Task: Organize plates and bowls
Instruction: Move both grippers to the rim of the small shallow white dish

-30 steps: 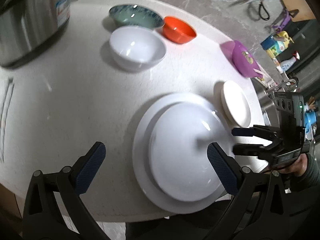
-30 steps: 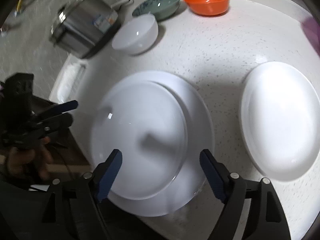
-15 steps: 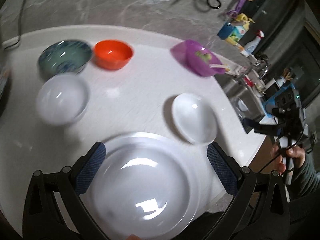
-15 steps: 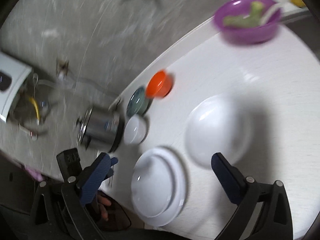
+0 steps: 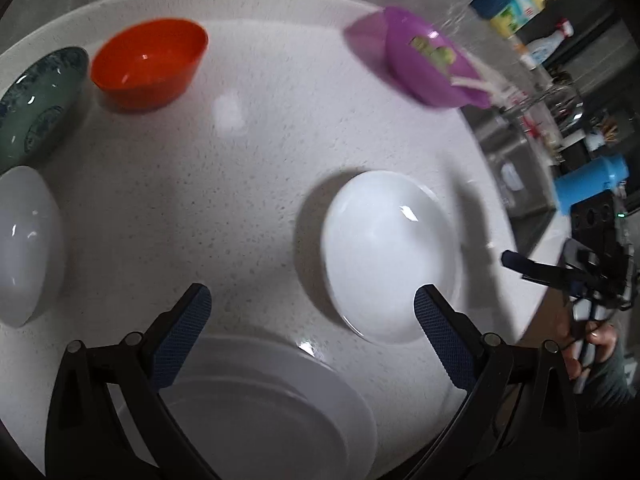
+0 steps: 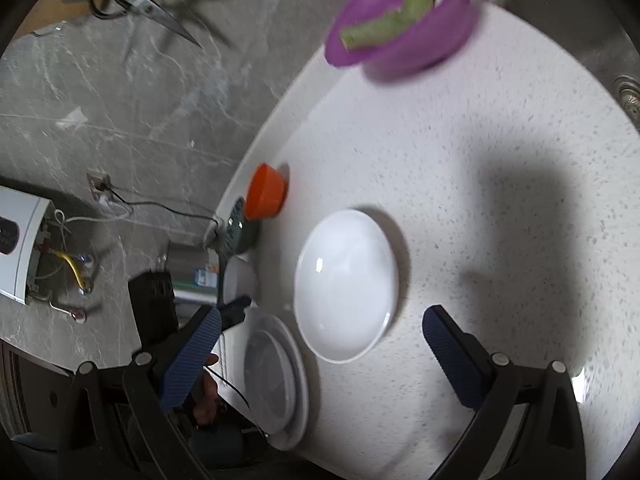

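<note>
In the left wrist view the left tongs (image 5: 310, 316) are spread wide and hold nothing, their blue-padded fingers (image 5: 184, 330) hanging above the white speckled counter (image 5: 240, 184). A small white plate (image 5: 390, 256) lies right of centre, just beyond the right-hand finger. At the bottom edge, between the tong arms, a stack of two white plates (image 5: 272, 404) sits with the smaller one resting on the larger. A white bowl (image 5: 26, 248) lies at the left edge, a green patterned bowl (image 5: 36, 100) above it, and an orange bowl (image 5: 150, 64) in the upper left beside the green one. A purple bowl (image 5: 424, 60) with green pieces inside appears blurred at the upper right. At the right edge the right tongs (image 5: 536, 268) show near the counter's rim.

In the right wrist view the right tongs (image 6: 320, 344) are also wide and empty, with the small white plate (image 6: 346, 284) at centre between and beyond the fingers. The plate stack (image 6: 276, 380) lies at lower left, and the purple bowl (image 6: 404, 20) at the top.
</note>
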{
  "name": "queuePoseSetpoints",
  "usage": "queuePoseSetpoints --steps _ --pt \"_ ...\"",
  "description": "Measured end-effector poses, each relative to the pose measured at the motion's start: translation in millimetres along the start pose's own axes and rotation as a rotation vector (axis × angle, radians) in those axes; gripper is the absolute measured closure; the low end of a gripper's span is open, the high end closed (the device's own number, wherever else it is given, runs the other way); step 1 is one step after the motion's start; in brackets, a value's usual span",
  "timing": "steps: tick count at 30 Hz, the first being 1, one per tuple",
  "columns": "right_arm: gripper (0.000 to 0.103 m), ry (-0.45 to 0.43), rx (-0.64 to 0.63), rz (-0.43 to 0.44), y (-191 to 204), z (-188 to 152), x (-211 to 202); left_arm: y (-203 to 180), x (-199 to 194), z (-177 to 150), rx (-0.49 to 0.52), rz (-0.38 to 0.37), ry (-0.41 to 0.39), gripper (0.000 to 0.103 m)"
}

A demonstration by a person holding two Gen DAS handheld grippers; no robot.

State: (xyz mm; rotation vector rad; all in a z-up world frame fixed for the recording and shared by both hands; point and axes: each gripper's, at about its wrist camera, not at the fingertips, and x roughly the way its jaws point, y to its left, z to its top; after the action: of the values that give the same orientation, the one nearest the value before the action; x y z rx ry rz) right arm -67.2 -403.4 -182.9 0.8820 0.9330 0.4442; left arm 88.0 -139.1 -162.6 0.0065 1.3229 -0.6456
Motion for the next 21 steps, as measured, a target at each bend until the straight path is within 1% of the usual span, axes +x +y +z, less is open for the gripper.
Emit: queuePoseSetpoints --steps 2,4,6,8,9,11,13,15,18,19,21 --pt "0.0 0.009 0.017 -0.005 -8.9 4.5 4.7 -0.7 12.7 1.9 0.007 -0.018 0.027 0.0" --pt "0.002 0.023 0.031 -0.013 -16.1 8.3 10.5 -4.3 22.1 5.5 0.024 -0.008 0.044 0.0" --pt "0.009 0.04 0.032 -0.022 -21.3 10.6 16.6 -5.3 31.4 8.1 0.049 0.005 0.063 0.002" --pt "0.011 0.07 0.031 -0.032 -25.9 10.9 24.8 -5.2 40.7 11.4 0.066 0.001 0.084 0.002" --pt "0.014 0.084 0.03 -0.039 -27.9 10.8 28.4 -4.5 43.8 12.8 0.067 0.004 0.089 0.002" --pt "0.018 0.108 0.029 -0.049 -31.6 9.6 35.0 -2.3 50.0 16.7 0.066 0.0 0.099 0.002" --pt "0.022 0.117 0.028 -0.063 -35.4 8.7 38.9 -1.9 53.4 18.4 0.07 -0.01 0.109 0.006" --pt "0.034 0.112 0.032 -0.056 -37.2 8.8 40.0 -1.2 60.9 20.1 0.08 -0.006 0.136 0.011" --pt "0.037 0.139 0.025 -0.06 -36.2 8.5 45.2 0.2 69.5 18.8 0.08 -0.022 0.162 0.017" --pt "0.039 0.152 0.021 -0.06 -35.4 7.9 47.3 -0.7 69.8 19.3 0.085 -0.025 0.156 0.018" --pt "0.044 0.173 0.009 -0.067 -33.0 8.1 51.6 -2.2 72.0 22.2 0.086 -0.035 0.155 0.022"
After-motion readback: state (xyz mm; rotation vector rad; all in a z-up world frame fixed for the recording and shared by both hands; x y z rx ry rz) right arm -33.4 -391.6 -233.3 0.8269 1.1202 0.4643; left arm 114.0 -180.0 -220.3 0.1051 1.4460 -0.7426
